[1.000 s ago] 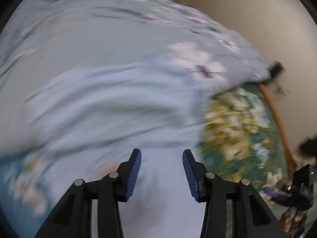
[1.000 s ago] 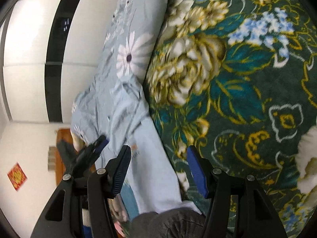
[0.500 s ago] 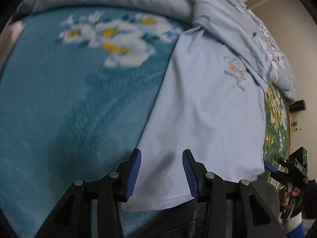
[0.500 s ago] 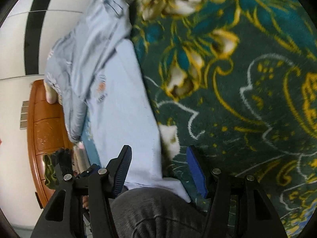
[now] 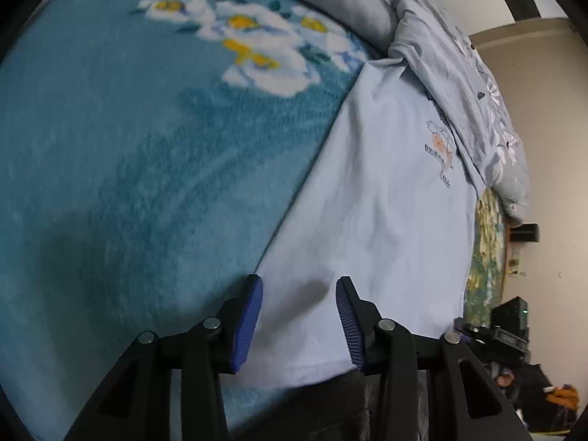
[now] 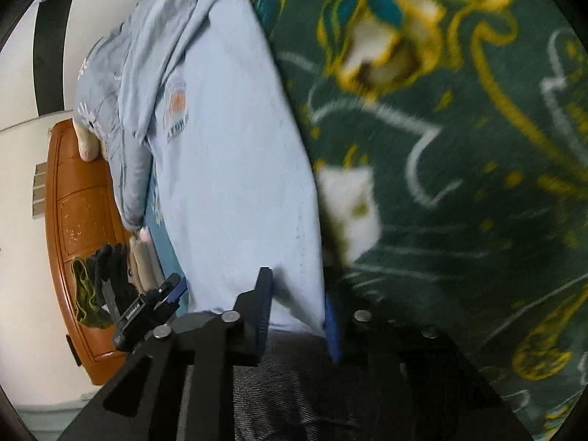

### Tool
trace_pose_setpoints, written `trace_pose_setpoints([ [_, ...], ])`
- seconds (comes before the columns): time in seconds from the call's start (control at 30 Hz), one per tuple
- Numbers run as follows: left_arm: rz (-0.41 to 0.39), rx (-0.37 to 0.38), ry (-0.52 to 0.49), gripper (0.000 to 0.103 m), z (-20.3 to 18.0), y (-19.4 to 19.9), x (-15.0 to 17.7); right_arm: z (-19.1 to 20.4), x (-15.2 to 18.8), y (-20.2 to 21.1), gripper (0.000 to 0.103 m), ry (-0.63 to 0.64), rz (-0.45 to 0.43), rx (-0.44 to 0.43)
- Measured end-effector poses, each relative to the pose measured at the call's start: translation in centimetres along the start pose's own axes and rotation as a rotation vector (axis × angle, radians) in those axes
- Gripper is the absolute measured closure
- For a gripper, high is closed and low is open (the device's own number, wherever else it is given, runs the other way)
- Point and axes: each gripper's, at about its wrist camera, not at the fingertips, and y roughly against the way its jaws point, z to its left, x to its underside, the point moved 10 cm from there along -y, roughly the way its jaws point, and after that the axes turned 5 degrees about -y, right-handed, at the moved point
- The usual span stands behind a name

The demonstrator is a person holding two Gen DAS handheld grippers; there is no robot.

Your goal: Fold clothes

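Observation:
A light blue T-shirt (image 5: 375, 220) with a small orange chest print lies flat on the bed. It also shows in the right wrist view (image 6: 235, 169). My left gripper (image 5: 297, 316) is open, low over the shirt's near left hem corner, one finger on each side of the shirt's edge. My right gripper (image 6: 297, 308) has its jaws narrowed around the shirt's near right hem corner; the fabric sits between the fingers, and whether they pinch it is not clear.
The shirt spans a teal floral blanket (image 5: 128, 154) and a dark green floral blanket (image 6: 459, 147). A grey-blue floral duvet (image 5: 463, 84) is bunched at the shirt's far end. A wooden headboard (image 6: 77, 220) stands beyond. Grey trousers (image 6: 279, 393) are below the grippers.
Both grippers swung down from the duvet end to the shirt's near hem. The right gripper's jaws have narrowed around the hem corner. The left stays open.

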Motion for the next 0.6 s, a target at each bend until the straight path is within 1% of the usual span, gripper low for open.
trace_pose_setpoints([
  [0.03,0.011,-0.013,-0.016,0.068,0.0,-0.1,0.3,0.2,0.2,-0.1,0.085,-0.001,0.008,-0.011],
  [0.07,0.016,-0.037,-0.035,0.072,0.0,-0.2,0.5,0.3,0.4,-0.2,0.092,-0.001,0.012,-0.014],
  [0.13,0.015,-0.097,-0.032,0.086,0.5,0.1,0.7,0.7,0.3,0.0,0.093,0.004,0.006,-0.016],
  [0.17,-0.004,-0.124,-0.026,0.086,0.7,0.5,0.5,1.1,0.3,0.3,0.094,0.006,0.000,-0.033],
  [0.2,-0.043,-0.145,-0.031,0.086,0.7,1.3,0.2,1.4,0.2,0.6,0.094,0.010,-0.008,-0.038],
  [0.27,-0.093,-0.156,-0.053,0.085,0.4,2.3,0.1,1.9,0.1,0.8,0.094,0.022,-0.013,-0.038],
  [0.33,-0.079,-0.132,-0.051,0.082,0.4,2.3,0.5,1.8,0.2,0.8,0.094,0.030,-0.009,-0.026],
  [0.4,-0.054,-0.131,-0.044,0.078,0.9,1.8,0.5,1.5,0.3,0.7,0.094,0.020,-0.007,-0.028],
  [0.43,-0.038,-0.113,-0.027,0.074,1.2,1.6,0.5,1.8,0.2,0.3,0.094,0.011,-0.008,-0.029],
  [0.5,-0.014,-0.073,0.009,0.072,1.7,1.2,0.5,1.6,0.4,0.0,0.094,-0.001,-0.008,-0.027],
  [0.53,-0.017,-0.055,0.020,0.070,1.6,1.1,0.6,1.5,0.5,0.1,0.094,-0.003,-0.009,-0.027],
  [0.57,-0.024,-0.047,0.023,0.070,1.5,1.0,0.7,1.5,0.6,0.2,0.094,-0.006,-0.011,-0.030],
  [0.6,-0.029,-0.045,0.020,0.073,1.4,1.0,0.7,1.5,0.6,0.3,0.094,-0.008,-0.013,-0.033],
])
